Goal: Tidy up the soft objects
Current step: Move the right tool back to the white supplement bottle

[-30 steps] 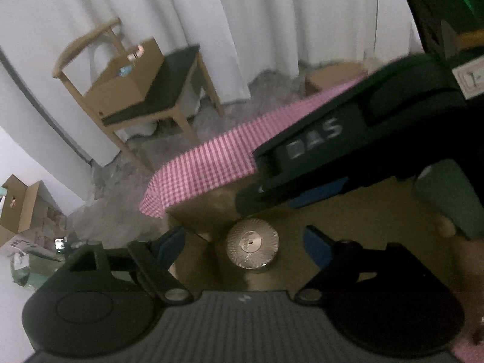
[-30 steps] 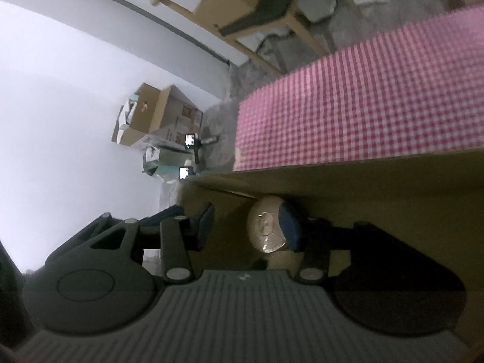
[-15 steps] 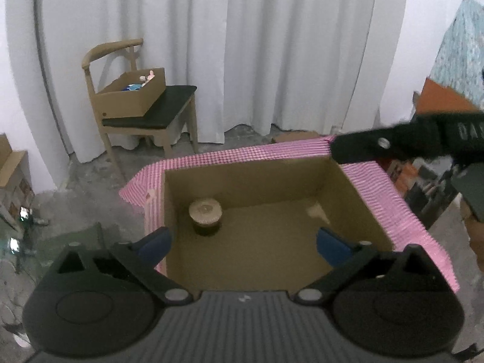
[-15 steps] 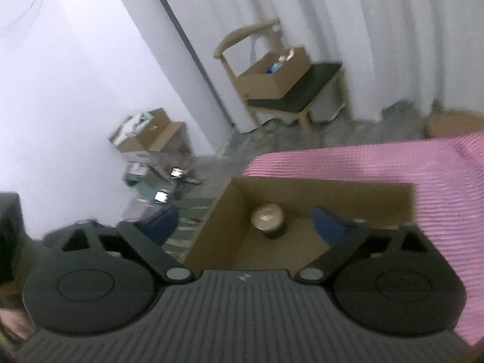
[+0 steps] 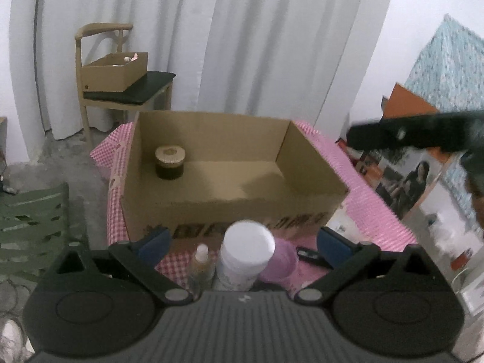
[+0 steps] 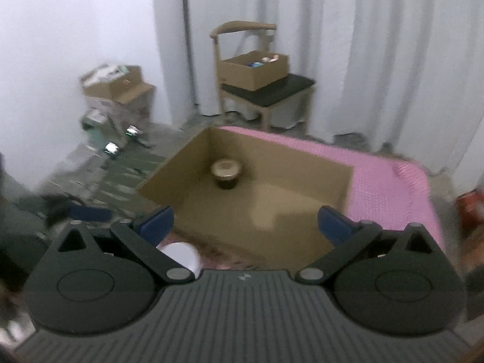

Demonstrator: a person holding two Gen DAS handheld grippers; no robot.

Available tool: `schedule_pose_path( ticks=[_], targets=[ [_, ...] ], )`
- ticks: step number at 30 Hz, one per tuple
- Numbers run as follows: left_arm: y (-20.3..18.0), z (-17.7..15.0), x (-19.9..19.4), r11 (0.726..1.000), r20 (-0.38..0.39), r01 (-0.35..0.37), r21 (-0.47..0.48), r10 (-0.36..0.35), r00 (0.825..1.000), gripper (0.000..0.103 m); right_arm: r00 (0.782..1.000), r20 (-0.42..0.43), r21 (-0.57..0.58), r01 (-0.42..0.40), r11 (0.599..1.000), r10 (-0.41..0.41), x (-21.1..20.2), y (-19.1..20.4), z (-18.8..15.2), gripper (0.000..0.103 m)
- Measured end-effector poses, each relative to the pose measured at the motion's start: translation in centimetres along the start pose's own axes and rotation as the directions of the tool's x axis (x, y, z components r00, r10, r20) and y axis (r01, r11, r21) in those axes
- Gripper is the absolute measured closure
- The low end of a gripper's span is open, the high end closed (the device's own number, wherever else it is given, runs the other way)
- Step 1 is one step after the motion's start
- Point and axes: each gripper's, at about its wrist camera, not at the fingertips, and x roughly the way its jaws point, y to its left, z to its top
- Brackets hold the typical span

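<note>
Plain brown cardboard box [image 5: 308,166] sits mid-frame, dark lettering across its near face, on a pink-and-white checked tablecloth [image 5: 372,199]. Inside it, centre left, a dark jar [image 5: 169,163] wears a pale gold lid. Down at bottom centre, a white-capped tub [image 5: 246,254], a lilac container [image 5: 281,261] to its right, a small clear bottle [image 5: 201,260] with a white tip to its left. Blue pads [image 5: 154,240] show on black gripper fingers. Upper left, a tan wooden chair [image 5: 90,60] with a black seat carries a second brown box [image 5: 113,72]. White curtains [image 5: 242,45] fill the back; green slats [image 5: 33,217] fill the left edge; a teal patterned cloth [image 5: 447,69] hangs upper right.
</note>
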Motion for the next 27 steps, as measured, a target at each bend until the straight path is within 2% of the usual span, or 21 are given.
schedule_pose_path(
  ticks=[3,8,13,18,22,25,27],
  targets=[
    [-0.9,-1.4,1.1,0.999,-0.009,-0.02,0.041,0.02,1.0,0.0,0.997,0.001,0.071,-0.08,0.994,0.08,0.0,0.6,-1.5,0.001],
    [-2.4,-3.2,2.7,0.99,-0.021,-0.058,0.131,0.062,0.998,0.002,0.991,-0.068,0.075,-0.113,0.991,0.118,2.3,3.0,-3.8,0.001],
    [-3.0,-4.0,3.1,0.981,0.0,-0.076,0.18,0.077,0.997,0.008,0.979,-0.103,0.095,-0.166,0.982,0.175,4.3,3.8,-4.3,0.001],
    [-3.5,-4.4,2.9,0.971,0.032,-0.1,0.217,0.095,0.995,0.023,0.97,-0.118,0.113,-0.199,0.974,0.212,6.5,3.8,-3.4,0.003],
    [-3.9,-4.4,3.2,0.961,0.031,-0.115,0.251,0.111,0.993,0.032,0.961,-0.128,0.17,-0.225,0.96,0.247,7.3,3.1,-3.4,0.012],
    [-4.1,-4.4,3.4,0.953,0.03,-0.124,0.277,0.121,0.992,0.034,0.951,-0.127,0.238,-0.246,0.94,0.281,7.9,2.5,-3.6,0.026],
    [-4.2,-4.3,3.7,0.949,0.021,-0.13,0.286,0.13,0.991,0.04,0.945,-0.131,0.28,-0.254,0.926,0.299,8.3,2.0,-3.8,0.03]
  ],
)
